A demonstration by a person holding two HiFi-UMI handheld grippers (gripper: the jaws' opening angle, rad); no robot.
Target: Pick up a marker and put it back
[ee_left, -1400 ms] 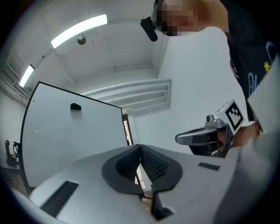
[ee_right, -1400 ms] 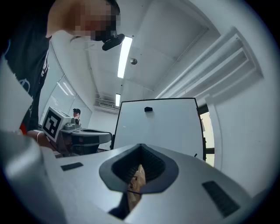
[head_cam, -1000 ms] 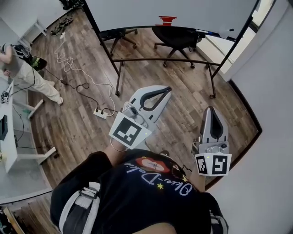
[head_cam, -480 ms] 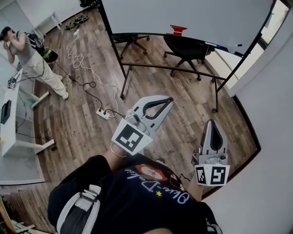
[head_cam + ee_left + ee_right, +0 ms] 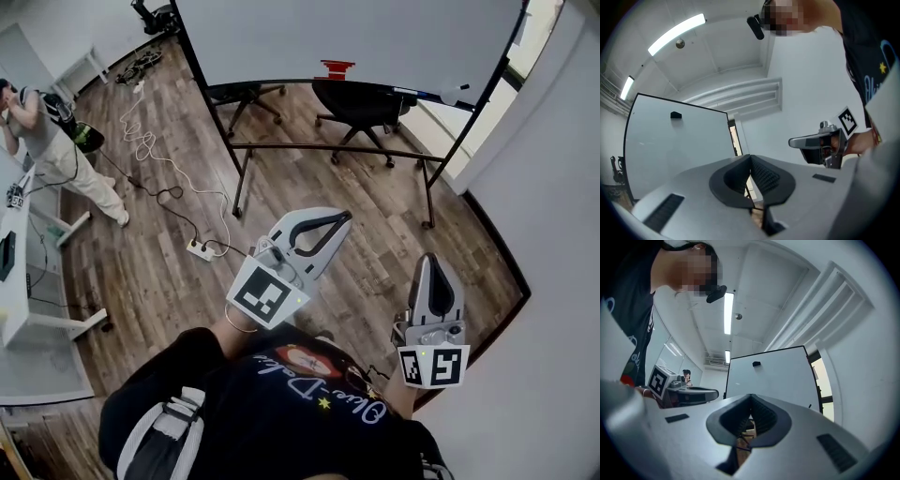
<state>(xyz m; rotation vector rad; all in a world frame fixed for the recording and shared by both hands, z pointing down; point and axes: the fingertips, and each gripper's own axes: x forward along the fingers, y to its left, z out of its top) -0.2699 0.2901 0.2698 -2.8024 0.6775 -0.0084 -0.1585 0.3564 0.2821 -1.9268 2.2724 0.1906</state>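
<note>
Head camera looks steeply down; left gripper (image 5: pixel 345 217) and right gripper (image 5: pixel 432 258) cameras tilt upward, all sharing the whiteboard (image 5: pixel 347 33).

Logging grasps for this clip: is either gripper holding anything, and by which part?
Nothing is held. The left gripper and the right gripper both have their jaws together, with nothing between them.

Black printed T-shirt (image 5: pixel 281 422), grey left gripper (image 5: pixel 345 217), grey right gripper (image 5: pixel 431 260), marker cubes (image 5: pixel 267 292)
</note>
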